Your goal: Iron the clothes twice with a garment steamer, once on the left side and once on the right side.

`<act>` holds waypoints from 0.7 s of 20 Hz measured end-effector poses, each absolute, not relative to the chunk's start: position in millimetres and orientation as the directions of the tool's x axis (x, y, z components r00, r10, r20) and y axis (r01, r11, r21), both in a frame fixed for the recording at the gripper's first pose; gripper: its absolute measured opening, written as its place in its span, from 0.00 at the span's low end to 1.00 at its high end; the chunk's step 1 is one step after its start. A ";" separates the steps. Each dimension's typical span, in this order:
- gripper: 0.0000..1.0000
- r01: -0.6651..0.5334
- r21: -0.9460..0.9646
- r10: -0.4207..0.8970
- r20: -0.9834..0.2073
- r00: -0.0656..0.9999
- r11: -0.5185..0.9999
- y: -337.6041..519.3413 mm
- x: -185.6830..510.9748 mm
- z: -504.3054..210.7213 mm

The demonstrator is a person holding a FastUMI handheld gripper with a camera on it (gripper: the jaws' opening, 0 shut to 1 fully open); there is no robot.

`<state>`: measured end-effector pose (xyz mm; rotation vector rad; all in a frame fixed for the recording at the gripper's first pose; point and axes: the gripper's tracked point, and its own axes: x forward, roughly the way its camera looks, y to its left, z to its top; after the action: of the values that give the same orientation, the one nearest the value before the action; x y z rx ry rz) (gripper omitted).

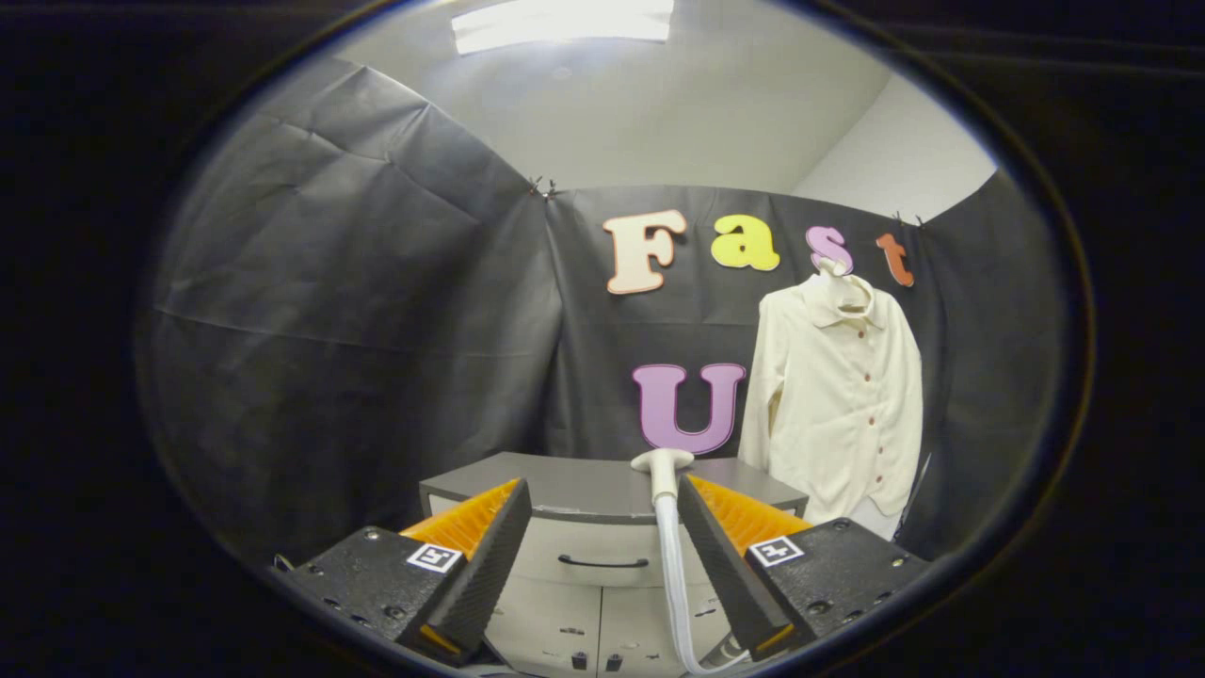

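Hand-held gripper [598, 504] wide open, empty. Garment steamer [663, 468] stands on the grey surface [565, 485], just inside the right finger, hose trailing down. Shirt [838, 405] hangs beyond, right. Centre the handle between fingers before closing.

The one view rode on the gripper [600, 527] and looked forward along its two fingers, which stood spread apart with nothing pressed between them. It faced the corner of the booth, tilted a little upward, so the ceiling light [562, 19] showed far above the fingers. Just ahead of and between the fingers stood the grey cabinet [584, 490], near; the steamer head [663, 466] rose by the right finger. The cream shirt [838, 405] hung beyond and to the right, farther off.
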<state>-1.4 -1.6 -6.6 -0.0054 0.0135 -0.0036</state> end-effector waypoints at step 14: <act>0.95 0.038 -0.041 -0.039 -0.027 0.999 0.998 -20.5 34.0 -18.0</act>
<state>34.0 -20.5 -18.0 -0.0402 0.0282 -0.0383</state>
